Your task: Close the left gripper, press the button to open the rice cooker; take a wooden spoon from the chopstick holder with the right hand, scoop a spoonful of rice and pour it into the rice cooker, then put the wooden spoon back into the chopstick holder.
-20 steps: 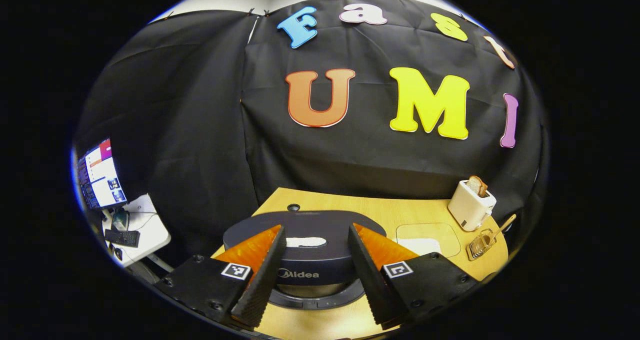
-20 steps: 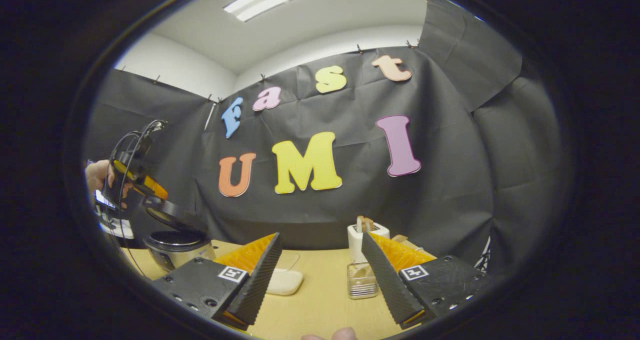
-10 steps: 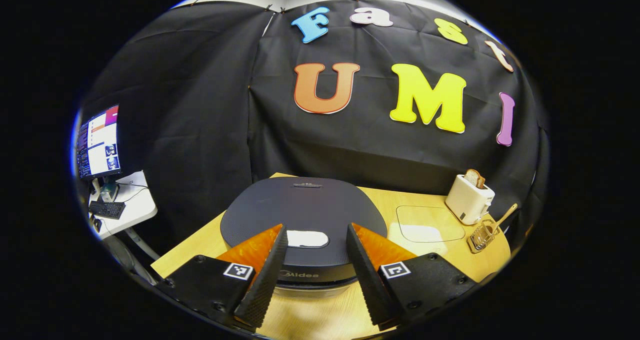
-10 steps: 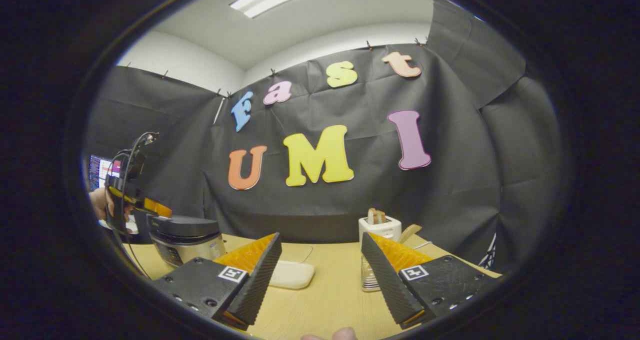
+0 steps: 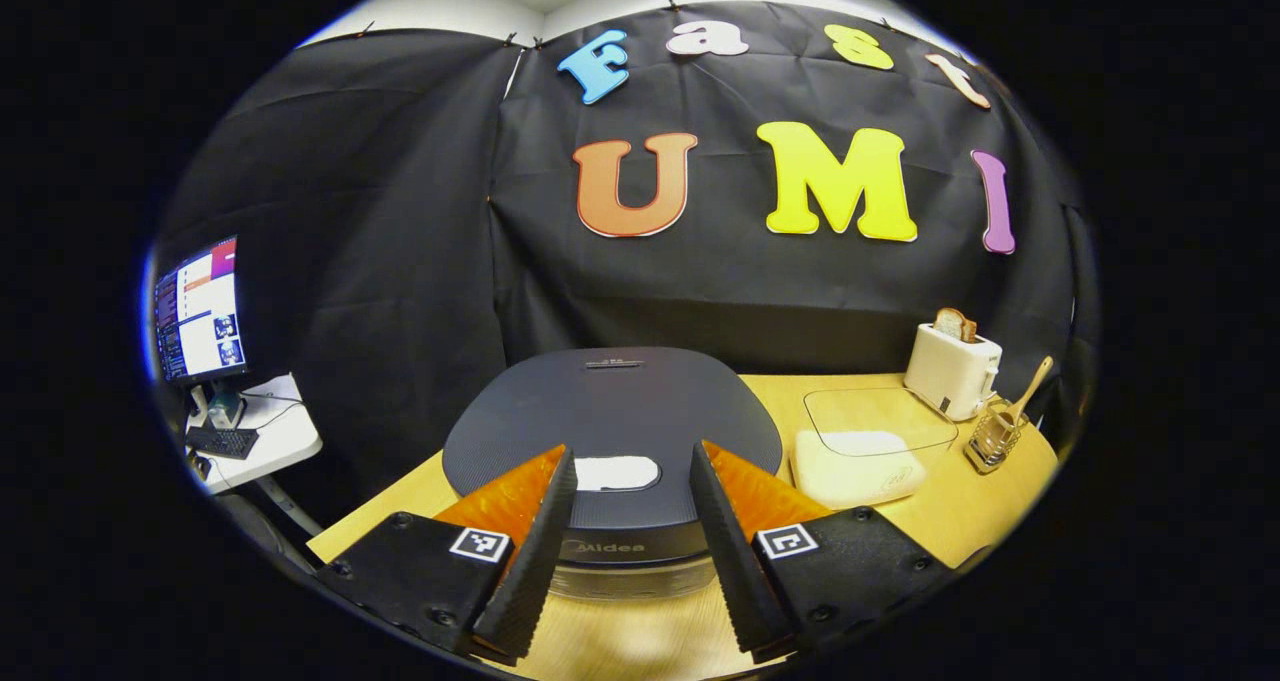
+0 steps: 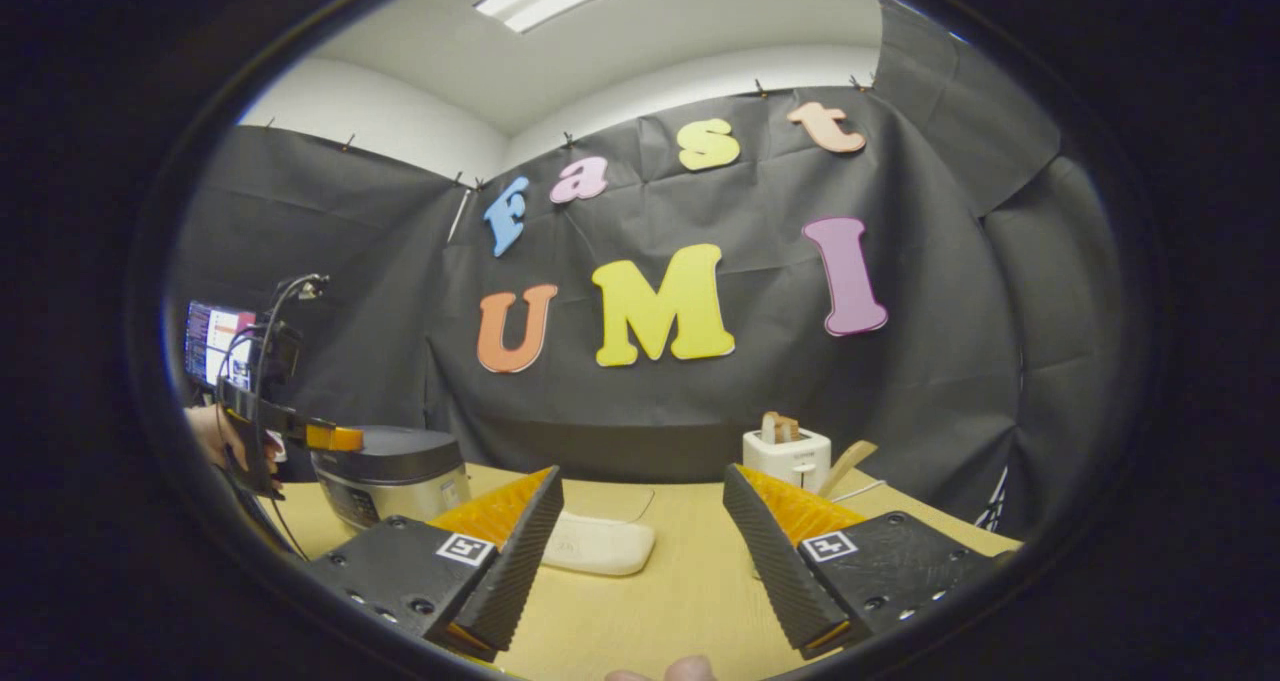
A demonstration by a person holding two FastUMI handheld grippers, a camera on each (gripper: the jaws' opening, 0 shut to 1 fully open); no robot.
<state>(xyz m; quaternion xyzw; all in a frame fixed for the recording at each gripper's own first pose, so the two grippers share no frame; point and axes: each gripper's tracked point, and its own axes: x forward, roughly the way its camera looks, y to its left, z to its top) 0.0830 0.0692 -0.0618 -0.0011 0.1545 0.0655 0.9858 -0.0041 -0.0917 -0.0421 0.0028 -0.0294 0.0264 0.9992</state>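
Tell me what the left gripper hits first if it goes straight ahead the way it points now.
Probably the rice cooker: its closed lid fills the gap between the left gripper's open jaws, with the pale button dead centre. Depth is unclear, so contact could land on the lid's front edge.

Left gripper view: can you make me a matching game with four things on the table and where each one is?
Things:
1. rice cooker
2. toaster
3. wooden spoon
4. white dish of rice

Places or states:
A. standing in the chopstick holder
B. lid down, right ahead of the left tongs
C. by the black wall, bread sticking out of the top
D. lying between the cooker and the chopstick holder

Pairs: 1-B, 2-C, 3-A, 4-D
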